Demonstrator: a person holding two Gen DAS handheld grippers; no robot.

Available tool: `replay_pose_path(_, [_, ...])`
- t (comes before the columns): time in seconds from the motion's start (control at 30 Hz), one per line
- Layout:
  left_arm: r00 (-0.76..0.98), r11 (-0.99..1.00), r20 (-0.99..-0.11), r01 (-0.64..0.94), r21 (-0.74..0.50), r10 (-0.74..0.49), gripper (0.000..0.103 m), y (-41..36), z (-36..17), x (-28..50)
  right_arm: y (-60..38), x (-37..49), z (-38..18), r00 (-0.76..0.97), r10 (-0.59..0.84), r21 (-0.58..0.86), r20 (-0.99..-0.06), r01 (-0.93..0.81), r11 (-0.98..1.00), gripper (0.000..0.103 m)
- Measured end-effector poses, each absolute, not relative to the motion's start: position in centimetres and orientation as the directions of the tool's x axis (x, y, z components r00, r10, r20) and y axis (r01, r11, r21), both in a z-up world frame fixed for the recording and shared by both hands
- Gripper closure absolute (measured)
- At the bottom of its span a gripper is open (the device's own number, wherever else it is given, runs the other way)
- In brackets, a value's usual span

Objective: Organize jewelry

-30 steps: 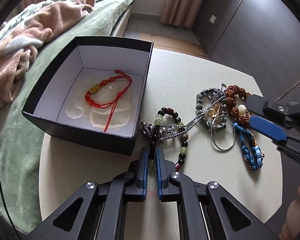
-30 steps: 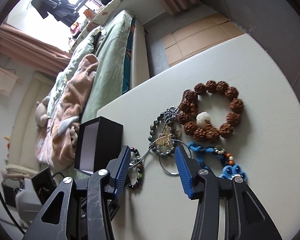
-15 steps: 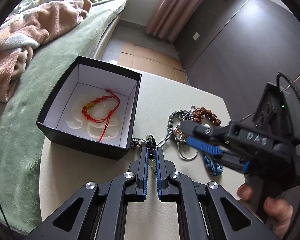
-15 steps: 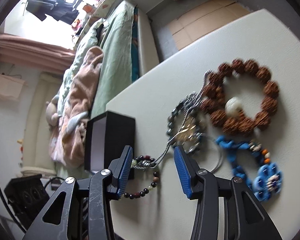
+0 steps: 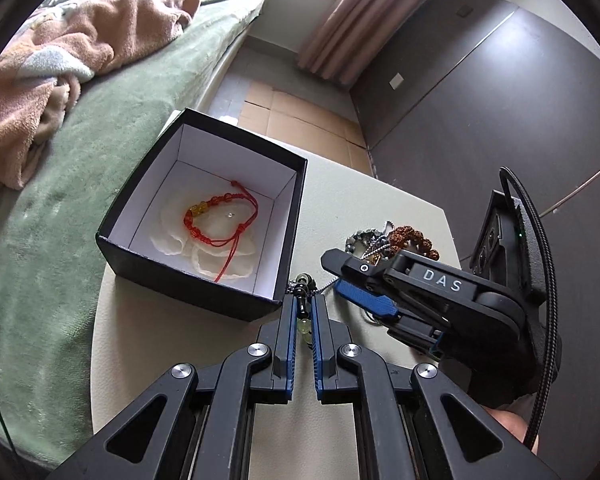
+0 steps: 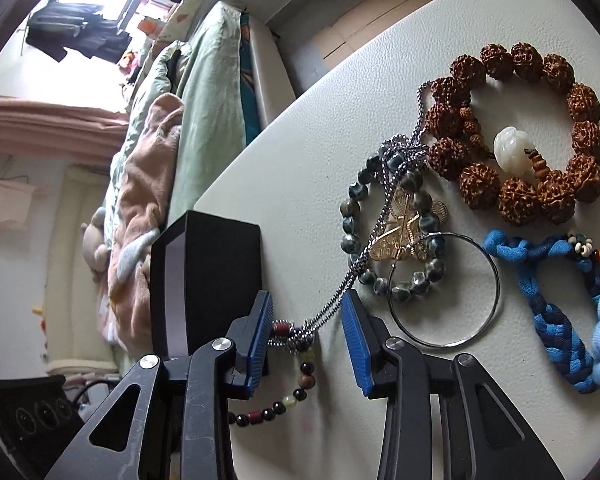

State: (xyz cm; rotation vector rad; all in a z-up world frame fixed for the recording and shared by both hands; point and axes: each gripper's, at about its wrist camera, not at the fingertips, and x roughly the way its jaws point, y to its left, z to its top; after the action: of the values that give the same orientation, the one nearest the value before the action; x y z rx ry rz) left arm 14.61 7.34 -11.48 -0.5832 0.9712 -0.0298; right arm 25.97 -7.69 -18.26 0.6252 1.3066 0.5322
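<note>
1. L gripper [image 5: 302, 312]: fingers nearly pressed together, pinching the mixed-bead bracelet [image 5: 302, 294]; dark + pale green beads show in the slot betw. the blue pads.
2. Same bracelet in R wrist view [image 6: 296, 376]: hangs in a loop below R gripper's left pad, dark, red + pale beads.
3. Silver chain [image 6: 364, 256] is snagged on that bracelet; runs from the tangle just ahead of the R gripper up & away to the pile.
4. R gripper [image 6: 306, 330]: spread wide, holding nothing; chain passes betw. its pads. In L view it sits just right of L fingertips [image 5: 356, 284].
5. Black box [image 5: 140, 240]: ahead-left of L gripper, open, white inside; near corner just beside L fingertips.
6. Red cord bracelet [image 5: 220, 220] lies on box floor.
7. Ahead-right of R gripper on the white table [image 6: 300, 160]: grey-green bead bracelet [image 6: 350, 224], gold butterfly charm [image 6: 396, 240], thin metal ring [image 6: 444, 288], overlapping.
8. Farther right: brown seed bracelet [image 6: 516, 196] w/ white carved bead; blue knotted cord bracelet [image 6: 556, 320] near it.
</note>
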Motion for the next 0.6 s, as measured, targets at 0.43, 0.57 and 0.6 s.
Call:
replay_pose_path(0.43, [0.686,0.789,-0.625,-0.121,-0.602,-0.371,0.096,8.2,-8.0,13.0,-7.5,26.6,-18.3,0.21,0.658,0.679,-0.723,0.036,0.734,0.07])
replay_pose_path(0.57, [0.706,0.78,-0.591,-0.089,-0.62,-0.389,0.096,8.1,-7.2,12.9,-8.2,26.6,-19.0,0.196,0.65,0.67,-0.734,0.054,0.74,0.098])
replay_pose_path(0.6, [0.706,0.781,-0.592,-0.089,-0.618,-0.389,0.096,8.1,-7.1,13.0,-8.3,26.6,-19.4,0.191,0.665,0.685,-0.722,0.061,0.726,0.098])
